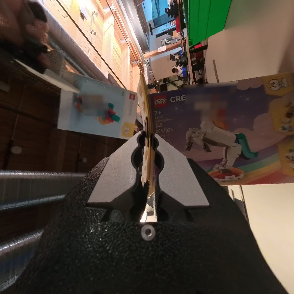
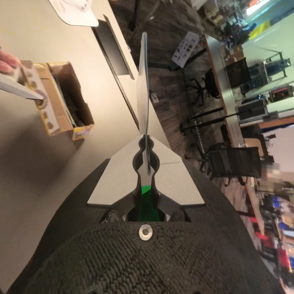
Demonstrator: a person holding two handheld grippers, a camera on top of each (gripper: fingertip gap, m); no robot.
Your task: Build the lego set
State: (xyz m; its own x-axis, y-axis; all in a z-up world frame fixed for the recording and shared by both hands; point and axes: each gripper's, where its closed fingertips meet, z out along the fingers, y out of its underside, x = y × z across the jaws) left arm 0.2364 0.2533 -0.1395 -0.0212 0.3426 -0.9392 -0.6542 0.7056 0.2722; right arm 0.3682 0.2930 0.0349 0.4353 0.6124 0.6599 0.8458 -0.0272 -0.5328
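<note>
My left gripper [image 1: 148, 135] is shut on the yellow side wall of the lego box [image 1: 222, 135], whose front shows a white unicorn. My right gripper [image 2: 146, 136] is shut on a thin instruction booklet [image 2: 143, 87], seen edge-on and held in the air. The booklet's light blue cover [image 1: 95, 111] shows blurred in the left wrist view, left of the box. In the right wrist view the box [image 2: 66, 101] lies open on the white table [image 2: 39, 159] with dark contents inside. The left gripper's grey finger [image 2: 20, 90] clamps the box's near wall, with a hand [image 2: 6, 63] behind it.
Both views are turned sideways. A white sheet [image 2: 76, 11] lies at the table's far end beside a black slot [image 2: 111, 47]. Past the table edge are wood floor, black chairs [image 2: 235, 162] and other desks. A green screen [image 1: 206, 19] stands behind the box. My hands' fingertips stand some 25 cm from each other.
</note>
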